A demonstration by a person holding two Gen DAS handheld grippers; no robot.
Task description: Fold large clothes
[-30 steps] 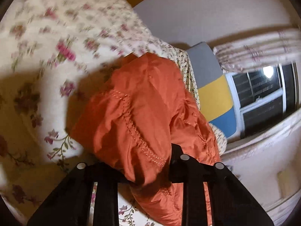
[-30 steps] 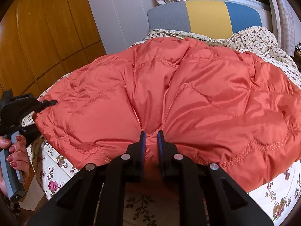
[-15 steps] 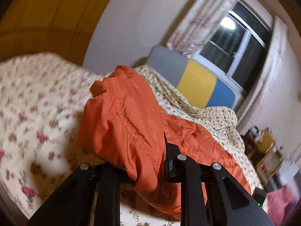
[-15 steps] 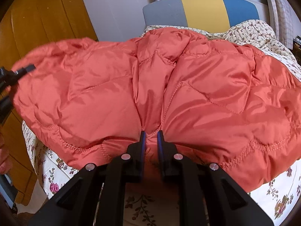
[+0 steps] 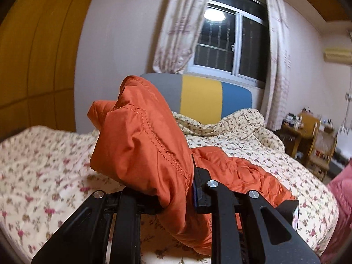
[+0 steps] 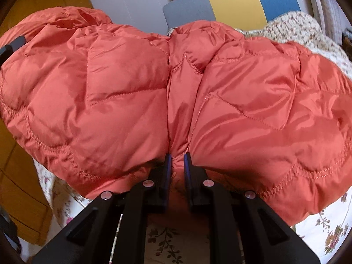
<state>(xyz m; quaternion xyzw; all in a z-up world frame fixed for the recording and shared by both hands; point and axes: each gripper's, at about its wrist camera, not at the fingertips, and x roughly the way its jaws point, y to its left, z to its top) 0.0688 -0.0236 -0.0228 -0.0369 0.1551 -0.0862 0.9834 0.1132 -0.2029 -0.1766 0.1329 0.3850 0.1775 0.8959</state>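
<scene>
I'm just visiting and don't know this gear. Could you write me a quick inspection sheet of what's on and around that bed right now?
Surface: bed with floral sheet, rumpled floral quilt near the headboard.
Job's things: orange quilted jacket, spread across the bed, one end lifted and bunched.
Clutter: nothing seen on the bed besides the quilt.
Grippers: left gripper shut on the jacket's raised end; right gripper shut on a pinch of its near edge, black fingers pressing the fabric.
Cables: nothing seen.
Surroundings: grey, yellow and blue headboard, dark window with floral curtains, wooden panelling, wooden furniture at far right, blurred.
</scene>
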